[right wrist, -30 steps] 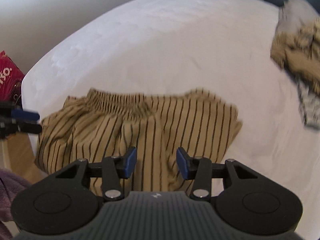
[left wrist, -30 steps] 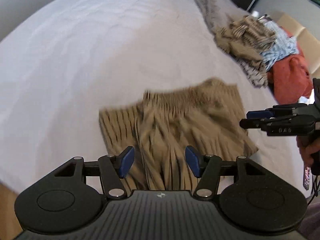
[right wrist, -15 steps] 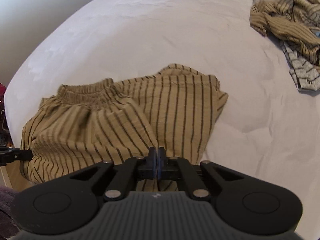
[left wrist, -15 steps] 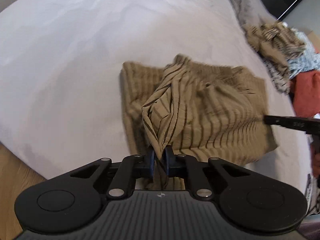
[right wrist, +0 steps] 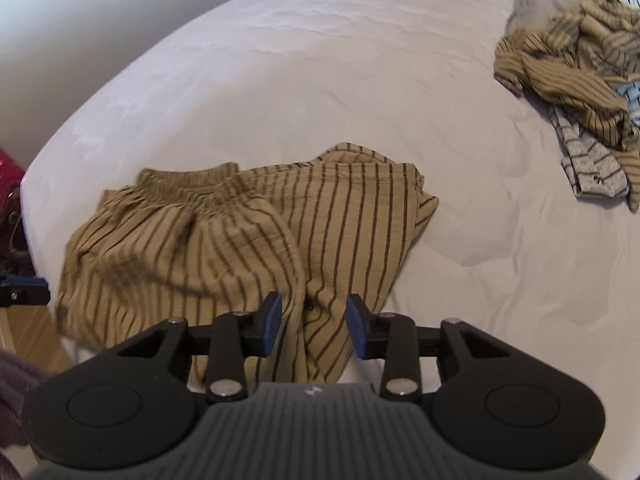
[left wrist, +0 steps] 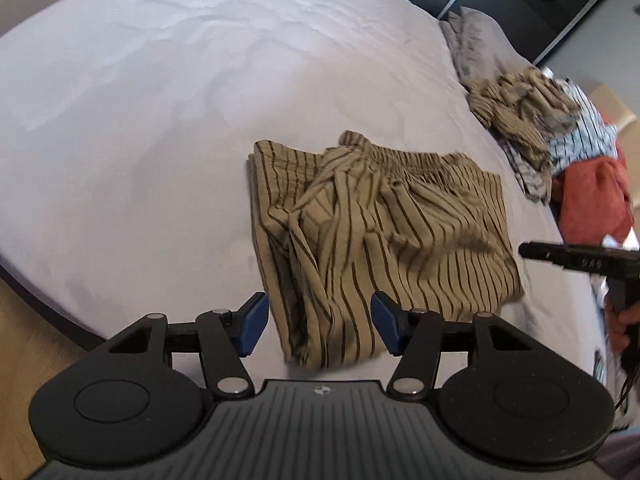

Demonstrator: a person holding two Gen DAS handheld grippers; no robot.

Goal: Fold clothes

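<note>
Tan striped shorts (left wrist: 380, 224) lie folded over on the white bed (left wrist: 200, 100), elastic waistband toward the far side. My left gripper (left wrist: 318, 326) is open, its blue pads on either side of the shorts' near edge, not gripping. In the right wrist view the same shorts (right wrist: 248, 240) lie in front of my right gripper (right wrist: 314, 326), which is open with the near fabric edge between its pads. The right gripper's black tip (left wrist: 560, 256) shows at the right edge of the left wrist view.
A heap of unfolded clothes (left wrist: 532, 120) lies on the bed's far right: tan striped, grey, white-and-blue striped and an orange-red garment (left wrist: 592, 196). The heap also shows in the right wrist view (right wrist: 576, 72). Wooden floor (left wrist: 24, 320) lies beyond the bed's near-left edge.
Both grippers were shut on the shorts half a second ago, lifting fabric. Both have opened and the shorts have dropped flat on the bed.
</note>
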